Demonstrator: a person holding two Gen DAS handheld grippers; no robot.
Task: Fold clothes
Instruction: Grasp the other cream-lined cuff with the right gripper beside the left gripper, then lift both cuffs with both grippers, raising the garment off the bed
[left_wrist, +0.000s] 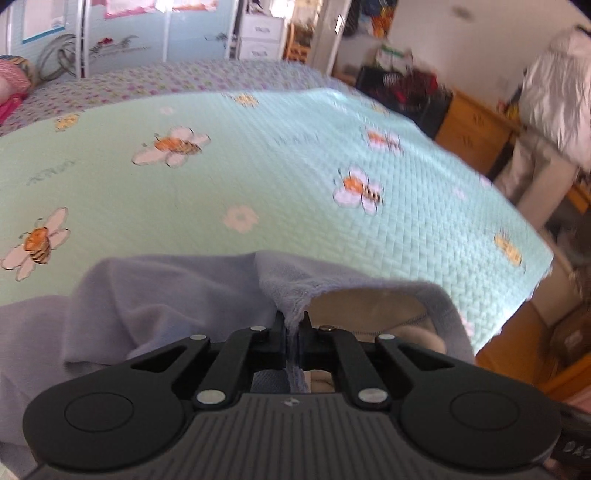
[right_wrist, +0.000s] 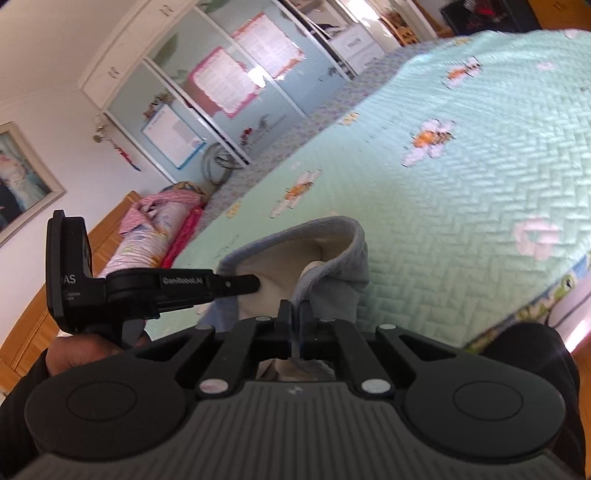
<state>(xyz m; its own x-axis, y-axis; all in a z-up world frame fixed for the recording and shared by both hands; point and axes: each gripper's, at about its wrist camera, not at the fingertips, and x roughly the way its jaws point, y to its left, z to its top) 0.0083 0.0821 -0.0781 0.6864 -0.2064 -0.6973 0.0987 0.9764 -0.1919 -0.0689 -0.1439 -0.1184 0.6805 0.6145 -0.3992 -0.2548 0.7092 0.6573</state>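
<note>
Now both the left gripper (left_wrist: 294, 325) and right gripper (right_wrist: 295, 314) pinch the lavender garment (left_wrist: 166, 291) at the bed's (left_wrist: 258, 177) near edge; each bite looks thin, so lifting could slip an edge free.

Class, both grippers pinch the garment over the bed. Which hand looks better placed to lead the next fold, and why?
Probably the left. The left gripper is shut on the lavender garment with most of the cloth trailing beside it. The right gripper only pinches a bunched edge.
</note>
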